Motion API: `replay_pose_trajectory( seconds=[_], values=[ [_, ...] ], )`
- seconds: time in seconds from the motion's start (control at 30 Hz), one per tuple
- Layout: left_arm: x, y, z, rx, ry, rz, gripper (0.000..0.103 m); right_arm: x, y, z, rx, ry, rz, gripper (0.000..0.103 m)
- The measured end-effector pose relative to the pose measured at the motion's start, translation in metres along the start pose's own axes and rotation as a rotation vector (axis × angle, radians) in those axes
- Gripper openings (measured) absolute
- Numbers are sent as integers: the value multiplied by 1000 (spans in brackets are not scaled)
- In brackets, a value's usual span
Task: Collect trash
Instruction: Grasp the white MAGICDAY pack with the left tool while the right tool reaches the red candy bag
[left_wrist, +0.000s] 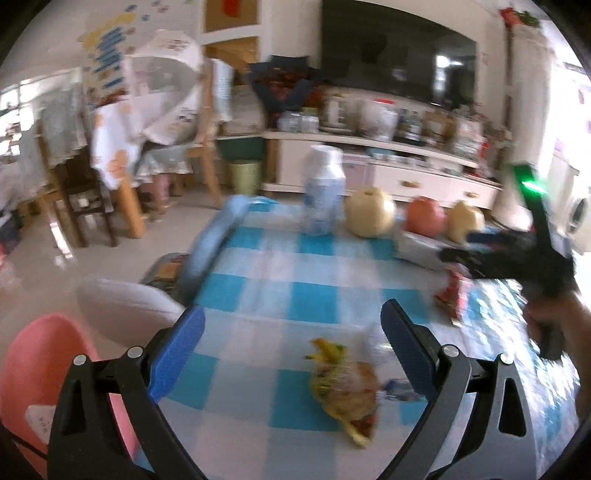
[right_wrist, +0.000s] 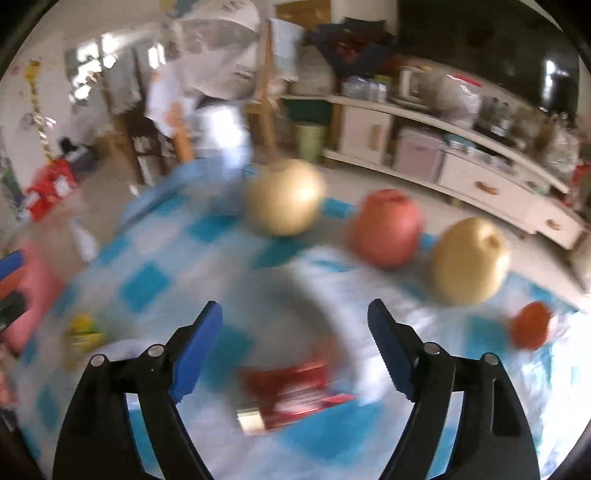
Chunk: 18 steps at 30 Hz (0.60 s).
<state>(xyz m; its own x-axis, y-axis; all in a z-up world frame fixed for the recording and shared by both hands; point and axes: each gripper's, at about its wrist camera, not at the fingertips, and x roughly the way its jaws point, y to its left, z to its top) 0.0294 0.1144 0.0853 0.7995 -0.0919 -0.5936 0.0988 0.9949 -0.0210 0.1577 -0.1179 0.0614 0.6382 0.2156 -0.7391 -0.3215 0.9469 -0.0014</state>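
Two grippers are at work, and we see both with jaws spread wide and nothing between them. Our left gripper (left_wrist: 291, 343) hangs low over the near part of the table, and the yellow wrapper (left_wrist: 345, 391) lies just ahead of it, between the two fingers but nearer the right one, almost touching it. Its long axis runs near to far, roughly in line with the fingers, so we judge a short drop and a close would catch it across its width. Our right gripper (right_wrist: 295, 339) hovers over the red wrapper (right_wrist: 295, 387), which lies between its fingers, close in, with its long axis running left to right across the jaws. Each arm has its own piece nearest, so we judge neither needs to cross.

Outward, the checked cloth (left_wrist: 280, 258) covers the table in blue and white. At the far edge stand a bottle (left_wrist: 323, 192), two pears (left_wrist: 369, 212) and an apple (left_wrist: 424, 218). A small orange fruit (right_wrist: 532, 328) lies far right in the right view. A pink bin (left_wrist: 40, 376) sits off the near left edge. Beyond are chairs, a low cabinet and a dark television, all blurred.
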Motion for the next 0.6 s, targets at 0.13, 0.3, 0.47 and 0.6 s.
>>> replay_pose_trajectory(
  seconds=[0.13, 0.3, 0.47, 0.6],
  values=[
    [7, -27, -4, 79, 24, -99, 97, 29, -17, 2, -36, 83, -7, 89],
    [32, -63, -17, 192, 95, -122, 97, 60, -16, 6, -84, 141, 15, 91],
    [50, -79, -27, 256, 139, -73, 96, 71, -12, 1, -116, 142, 42, 95],
    [61, -83, -30, 255, 181, -60, 90, 64, -12, -3, -114, 115, 57, 80]
  ],
)
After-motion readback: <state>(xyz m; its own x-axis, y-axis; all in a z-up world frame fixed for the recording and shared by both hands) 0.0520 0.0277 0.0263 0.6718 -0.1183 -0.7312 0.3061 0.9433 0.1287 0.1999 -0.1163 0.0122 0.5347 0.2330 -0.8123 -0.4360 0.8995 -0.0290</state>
